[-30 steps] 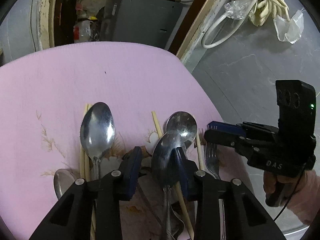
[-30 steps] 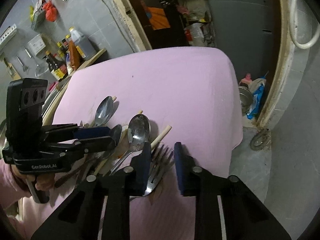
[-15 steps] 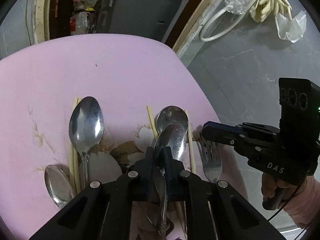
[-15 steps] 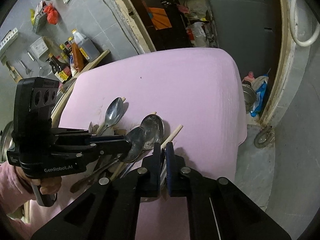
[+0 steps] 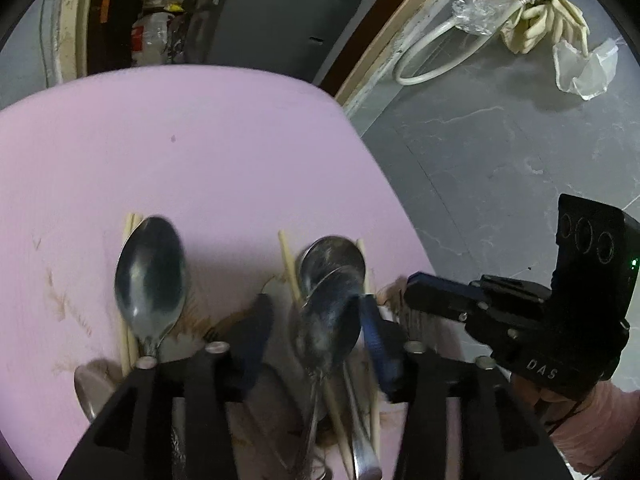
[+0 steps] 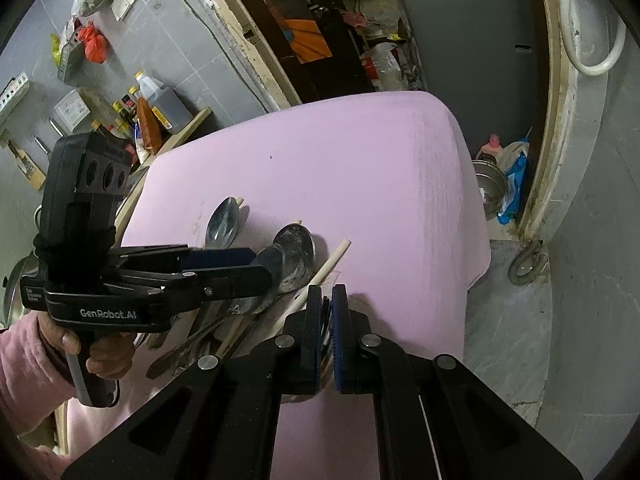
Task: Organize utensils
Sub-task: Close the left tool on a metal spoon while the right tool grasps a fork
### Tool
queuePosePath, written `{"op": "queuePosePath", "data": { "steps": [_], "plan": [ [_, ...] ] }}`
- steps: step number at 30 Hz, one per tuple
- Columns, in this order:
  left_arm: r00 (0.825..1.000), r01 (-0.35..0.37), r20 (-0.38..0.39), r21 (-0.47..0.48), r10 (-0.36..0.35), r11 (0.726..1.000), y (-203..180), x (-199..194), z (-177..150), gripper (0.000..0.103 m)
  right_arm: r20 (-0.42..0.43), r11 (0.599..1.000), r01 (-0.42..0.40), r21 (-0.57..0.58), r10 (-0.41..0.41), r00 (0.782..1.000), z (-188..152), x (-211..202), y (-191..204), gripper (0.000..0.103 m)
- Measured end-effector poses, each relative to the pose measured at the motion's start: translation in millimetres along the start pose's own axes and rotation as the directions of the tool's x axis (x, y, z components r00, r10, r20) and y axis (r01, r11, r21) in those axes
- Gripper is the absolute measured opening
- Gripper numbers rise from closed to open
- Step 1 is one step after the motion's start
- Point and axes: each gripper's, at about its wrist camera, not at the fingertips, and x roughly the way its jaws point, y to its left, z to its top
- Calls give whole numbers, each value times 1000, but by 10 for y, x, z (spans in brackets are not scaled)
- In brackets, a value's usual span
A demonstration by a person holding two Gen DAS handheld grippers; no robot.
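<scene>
Steel spoons, chopsticks and a fork lie in a pile on the pink cloth point(image 5: 208, 152). My left gripper point(image 5: 316, 320) is open, its jaws on either side of a blurred spoon point(image 5: 332, 320) that lies over a second spoon point(image 5: 332, 256). Another spoon point(image 5: 150, 276) lies to the left on chopsticks point(image 5: 128, 232). My right gripper point(image 6: 327, 300) is shut on the fork point(image 6: 326, 320), mostly hidden between the pads. It also shows in the left wrist view point(image 5: 424, 292), at the pile's right edge.
The pink table point(image 6: 360, 160) ends close on the right, with grey floor point(image 6: 560, 320) beyond. A shelf with bottles point(image 6: 160, 108) stands at the left. A grey cabinet point(image 5: 272, 20) stands behind the table. A hose point(image 5: 432, 52) and gloves hang on the wall.
My left gripper was open, shut on the spoon, and has now opened again. My right gripper closed on the fork and stays shut.
</scene>
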Motion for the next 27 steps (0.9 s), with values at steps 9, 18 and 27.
{"op": "queuePosePath", "data": {
  "steps": [9, 18, 27],
  "plan": [
    [998, -52, -19, 85, 54, 995, -119, 66, 42, 30, -2, 1000, -14, 0, 14, 1000, -7, 13, -36, 5],
    [996, -89, -10, 39, 90, 995, -38, -24, -47, 6, -3, 1000, -15, 2, 15, 1000, -21, 11, -24, 5],
    [975, -197, 118, 52, 190, 979, -206, -432, -211, 4, 80, 999, 33, 1, -33, 996, -93, -215, 170, 3]
  ]
}}
